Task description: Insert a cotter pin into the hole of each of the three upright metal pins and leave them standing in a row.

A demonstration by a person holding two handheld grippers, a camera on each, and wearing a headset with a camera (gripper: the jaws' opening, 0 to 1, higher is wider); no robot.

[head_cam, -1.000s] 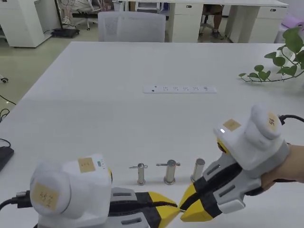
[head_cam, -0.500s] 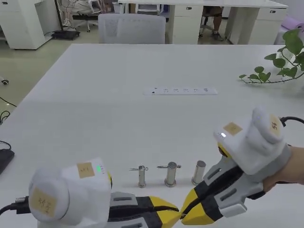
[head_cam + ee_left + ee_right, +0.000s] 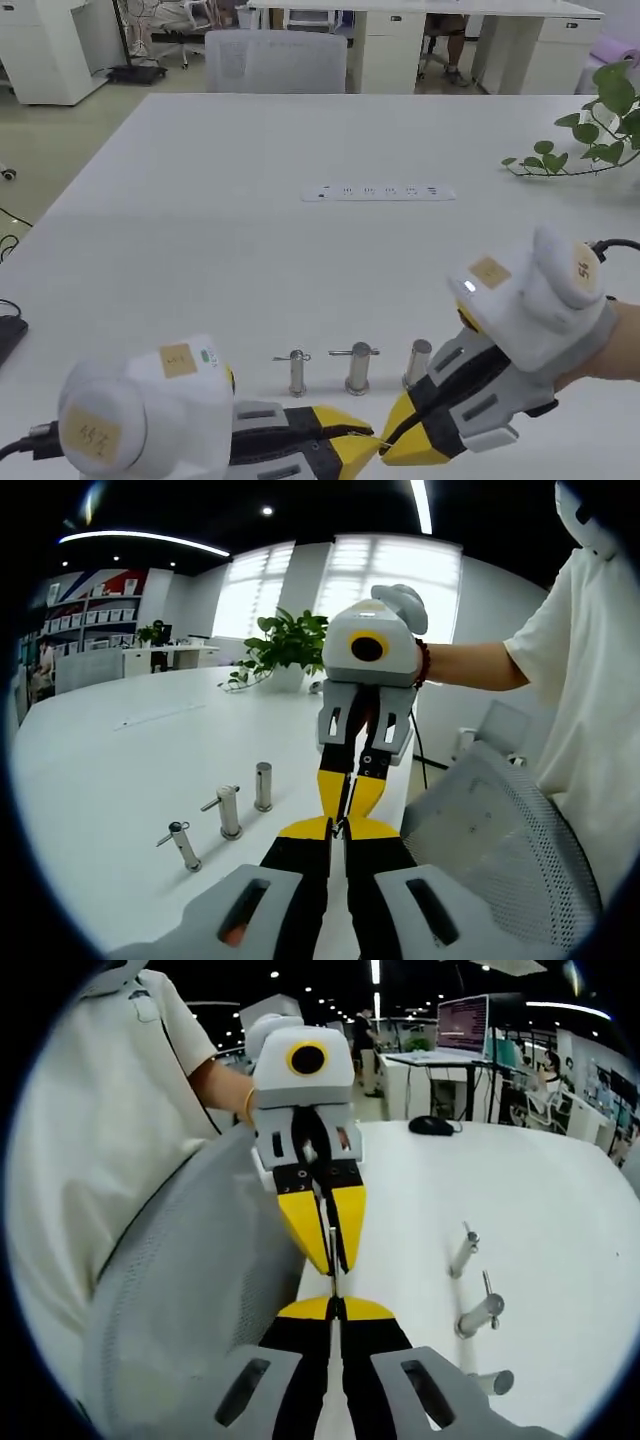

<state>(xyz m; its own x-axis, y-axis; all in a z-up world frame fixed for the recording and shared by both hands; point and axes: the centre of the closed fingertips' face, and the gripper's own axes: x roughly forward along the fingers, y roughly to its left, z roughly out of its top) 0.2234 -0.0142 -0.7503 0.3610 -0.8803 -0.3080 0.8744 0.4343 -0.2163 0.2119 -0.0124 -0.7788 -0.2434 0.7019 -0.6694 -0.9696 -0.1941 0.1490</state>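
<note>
Left gripper and right gripper meet tip to tip at the near edge of the white table, just in front of the pin row. Loose cotter pin spans the two. It is a thin wire running up between the left gripper's yellow jaws, with its near end at the right gripper's tips. Both jaw pairs are closed down narrow on it, with no gap visible in either gripper view. Three metal pins stand upright in a row just beyond the tips: left pin, middle pin, right pin. The left fitted cotter sits crosswise through the left pin's top and the middle fitted cotter crosswise through the middle pin's top. The right pin's top is bare (its base is partly hidden behind the right gripper in the head view). The pins stand apart from each other and no gripper touches them. Farther back on the table lies a white power strip, and a leafy plant is at the right edge. A grey chair stands at the far side.
</note>
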